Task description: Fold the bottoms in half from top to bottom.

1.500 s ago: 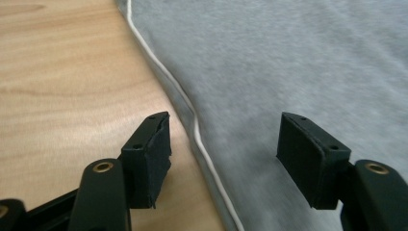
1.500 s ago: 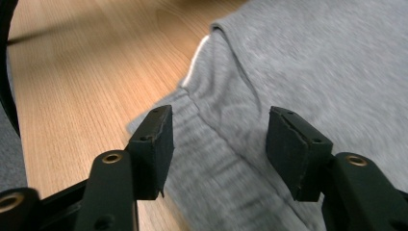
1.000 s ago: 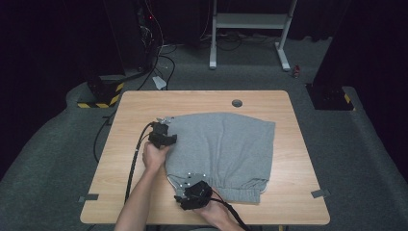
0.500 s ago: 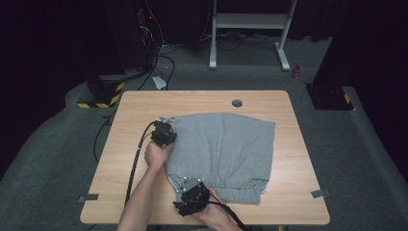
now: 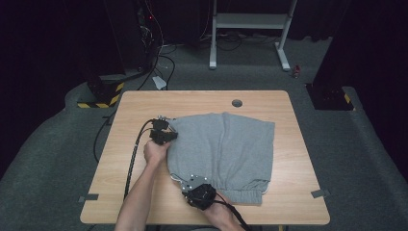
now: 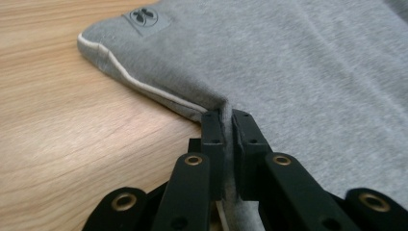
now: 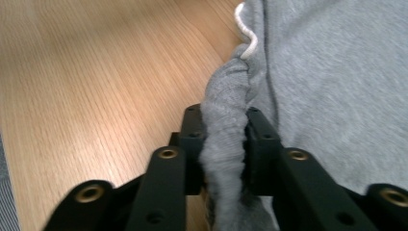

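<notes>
A pair of grey shorts (image 5: 226,147) lies flat on the wooden table (image 5: 144,103). My left gripper (image 5: 166,135) sits at the garment's far left hem corner; in the left gripper view its jaws are shut on a thin fold of the white-piped hem (image 6: 227,113). My right gripper (image 5: 195,185) is at the near left corner, and its jaws have just been closing on the gathered elastic waistband (image 7: 225,130), which bulges between the pads. A white drawstring (image 7: 246,33) lies just beyond the waistband fold.
A round cable hole (image 5: 236,103) sits near the table's far edge. Bare wood stretches left of the shorts (image 5: 120,159). Black cables trail from both grippers. A white desk frame (image 5: 250,29) and a yellow-black striped base (image 5: 98,96) stand on the floor beyond.
The left gripper has slid a little to the right onto the hem and shut on it. The right gripper has closed on the waistband. The hands have hardly shifted.
</notes>
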`<state>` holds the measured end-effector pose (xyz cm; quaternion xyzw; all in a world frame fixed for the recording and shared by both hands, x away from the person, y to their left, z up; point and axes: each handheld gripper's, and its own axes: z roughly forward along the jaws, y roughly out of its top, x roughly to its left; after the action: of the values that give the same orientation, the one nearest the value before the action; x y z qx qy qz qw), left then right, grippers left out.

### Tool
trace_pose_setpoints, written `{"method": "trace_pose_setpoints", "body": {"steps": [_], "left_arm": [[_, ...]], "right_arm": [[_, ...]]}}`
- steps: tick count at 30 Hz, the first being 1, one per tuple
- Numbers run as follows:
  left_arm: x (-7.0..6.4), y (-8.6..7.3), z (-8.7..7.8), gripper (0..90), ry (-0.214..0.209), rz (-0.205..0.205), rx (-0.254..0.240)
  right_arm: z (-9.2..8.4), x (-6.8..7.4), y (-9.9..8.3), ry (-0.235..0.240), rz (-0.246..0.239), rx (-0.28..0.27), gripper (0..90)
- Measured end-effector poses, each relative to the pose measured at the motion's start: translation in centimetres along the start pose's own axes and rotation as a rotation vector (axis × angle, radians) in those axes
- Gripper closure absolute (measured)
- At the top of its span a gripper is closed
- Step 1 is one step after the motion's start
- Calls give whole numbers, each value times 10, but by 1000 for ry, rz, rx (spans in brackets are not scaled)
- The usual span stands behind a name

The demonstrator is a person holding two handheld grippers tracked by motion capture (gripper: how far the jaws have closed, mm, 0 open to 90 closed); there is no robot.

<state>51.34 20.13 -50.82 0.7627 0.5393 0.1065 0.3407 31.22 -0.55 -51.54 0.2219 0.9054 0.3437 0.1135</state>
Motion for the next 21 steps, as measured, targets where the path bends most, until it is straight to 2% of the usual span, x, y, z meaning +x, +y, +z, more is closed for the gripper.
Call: {"method": "trace_pose_setpoints", "body": {"steps": [1, 2, 5, 7, 10, 12, 21], "left_arm": [[-2, 2, -2, 848, -27, -4, -23], [-2, 2, -2, 848, -27, -4, -23], [-5, 7, -10, 850, -62, -16, -73], [-6, 8, -12, 850, -67, -18, -82], [-10, 12, -24, 850, -90, -17, -128], [-11, 16, -31, 850, -92, -2, -145], [-15, 25, -57, 852, -95, 14, -220]], "right_arm": [[-3, -1, -2, 2, 12, -2, 762], [-3, -1, -2, 2, 12, -2, 762], [-10, -3, -6, 2, 17, -5, 767], [-12, -4, -7, 2, 16, -11, 768], [-22, -7, -9, 5, 26, -28, 769], [-27, -7, -8, 2, 28, -35, 769], [-48, -12, 0, 2, 46, -83, 772]]}}
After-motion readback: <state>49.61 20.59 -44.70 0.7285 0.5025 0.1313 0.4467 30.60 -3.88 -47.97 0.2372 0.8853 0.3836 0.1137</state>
